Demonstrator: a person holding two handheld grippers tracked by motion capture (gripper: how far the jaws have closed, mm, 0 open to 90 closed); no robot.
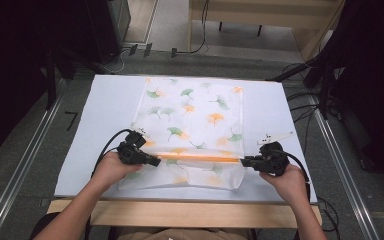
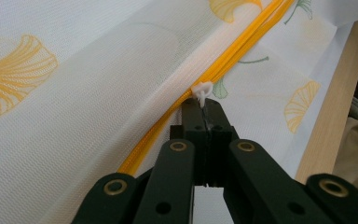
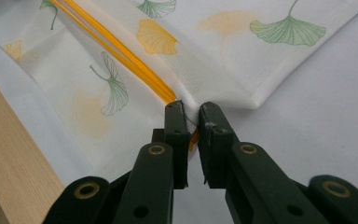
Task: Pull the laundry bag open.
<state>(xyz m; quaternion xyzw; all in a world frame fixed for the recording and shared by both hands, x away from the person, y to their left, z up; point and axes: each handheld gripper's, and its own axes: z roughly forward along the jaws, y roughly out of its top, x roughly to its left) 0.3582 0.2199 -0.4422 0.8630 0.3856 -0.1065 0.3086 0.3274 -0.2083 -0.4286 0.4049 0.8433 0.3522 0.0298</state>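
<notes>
A big white table (image 1: 105,100) holds a thin white mesh bag (image 1: 195,115) with green and orange leaf pictures. The bag lies flat in the middle of the table. An orange zipper (image 1: 197,157) runs across the bag, near the bag's front edge. The left gripper (image 1: 156,161) sits at the zipper's left end, its jaws pressed tight on the small white zipper pull (image 2: 202,90). The right gripper (image 1: 243,161) sits at the zipper's right end, its jaws pinching the bag's edge there.
</notes>
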